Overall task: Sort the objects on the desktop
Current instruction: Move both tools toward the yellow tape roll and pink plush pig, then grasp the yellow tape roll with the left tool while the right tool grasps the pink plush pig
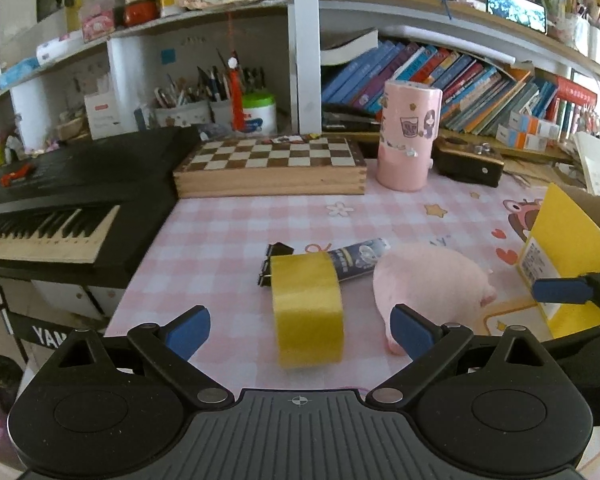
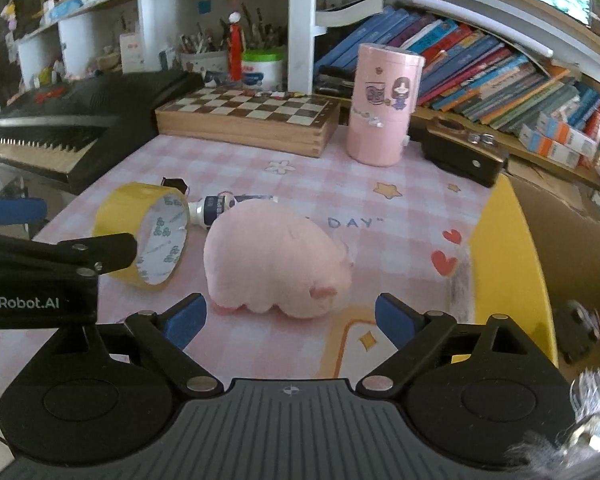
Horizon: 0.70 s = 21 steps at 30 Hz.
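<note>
A desk covered by a pink checked mat (image 1: 228, 240) printed with stars, hearts and flowers. Both handheld tongs hover above its near edge, angled down toward the desk.

The left gripper (image 1: 300, 330) has its blue-padded jaws spread apart and nothing between them. Just past them, near the middle of the mat, a roll of yellow tape (image 1: 308, 308) stands on its rim; the right wrist view shows its white printed core. Two black binder clips (image 1: 274, 264) lie touching its far side, and a small tube with a dark blue label (image 1: 358, 260) lies beside it, its capped end reaching behind a pink plush pig (image 1: 428, 288). The pig rests on the mat just right of the tape.

The right gripper (image 2: 290, 322) is likewise released, jaws wide and empty, with the plush pig directly ahead of them but not touched. At the mat's right edge stands a yellow cardboard box (image 2: 508, 264) with an open top.

Along the far edge of the desk sit a wooden chessboard case (image 1: 272, 170), a tall pink cylindrical container with cartoon stickers (image 1: 408, 136) and a black box-shaped device (image 1: 468, 162). A black electronic keyboard (image 1: 60, 208) adjoins the desk's left edge. Shelves of books and pen pots rise behind.
</note>
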Tool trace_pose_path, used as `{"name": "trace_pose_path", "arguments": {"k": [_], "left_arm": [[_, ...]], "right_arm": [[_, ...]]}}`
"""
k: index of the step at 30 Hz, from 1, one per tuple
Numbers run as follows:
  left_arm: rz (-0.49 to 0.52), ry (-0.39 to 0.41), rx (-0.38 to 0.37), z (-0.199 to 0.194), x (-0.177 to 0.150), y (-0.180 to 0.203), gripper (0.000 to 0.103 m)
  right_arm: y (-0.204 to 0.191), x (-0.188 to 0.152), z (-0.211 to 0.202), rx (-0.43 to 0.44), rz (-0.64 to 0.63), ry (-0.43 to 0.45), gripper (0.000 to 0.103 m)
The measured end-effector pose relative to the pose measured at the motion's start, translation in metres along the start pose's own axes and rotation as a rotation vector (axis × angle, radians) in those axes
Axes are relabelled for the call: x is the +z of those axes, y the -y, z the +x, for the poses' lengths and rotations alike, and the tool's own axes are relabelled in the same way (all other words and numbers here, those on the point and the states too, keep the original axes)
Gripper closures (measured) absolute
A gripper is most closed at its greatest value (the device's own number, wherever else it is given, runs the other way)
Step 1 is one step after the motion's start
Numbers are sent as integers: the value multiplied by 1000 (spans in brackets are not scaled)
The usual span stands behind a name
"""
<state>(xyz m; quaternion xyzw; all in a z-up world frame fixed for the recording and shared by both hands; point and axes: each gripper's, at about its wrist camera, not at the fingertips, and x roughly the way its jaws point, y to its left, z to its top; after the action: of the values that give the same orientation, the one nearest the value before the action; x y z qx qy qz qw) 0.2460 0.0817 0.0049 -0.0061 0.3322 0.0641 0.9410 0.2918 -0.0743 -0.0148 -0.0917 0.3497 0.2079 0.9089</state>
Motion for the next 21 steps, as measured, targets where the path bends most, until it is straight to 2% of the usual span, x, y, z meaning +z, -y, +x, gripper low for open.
{"name": "trace_pose_path", "arguments": {"k": [7,9,12,14,15,17,20,21], "left_arm": [[-30,-54,3,25,7,-2,7],[-41,-72,-4,32,9,-3,12],[-53,-96,-9,40,9,-5,21],[-65,-118,-12,45,8,-7,34],[-70,-130,-15,48,8,-7,37],[-79,-151,-26,54,7,-9,52],[-91,-167,-41,59,7,-11,61],[-89,-167,-39,60,7,-11,62]], "right_arm": [[-3,11,35,22,-38,-42,11],[-2,14,43,31,-37,-55,11],[-3,16,54,41,-37,-69,11],[-2,16,58,46,-42,-66,10],[-2,16,59,48,-45,-65,10],[-2,16,62,46,-52,-64,10],[-3,17,65,39,-63,-58,9],[-3,17,66,37,-62,-56,9]]}}
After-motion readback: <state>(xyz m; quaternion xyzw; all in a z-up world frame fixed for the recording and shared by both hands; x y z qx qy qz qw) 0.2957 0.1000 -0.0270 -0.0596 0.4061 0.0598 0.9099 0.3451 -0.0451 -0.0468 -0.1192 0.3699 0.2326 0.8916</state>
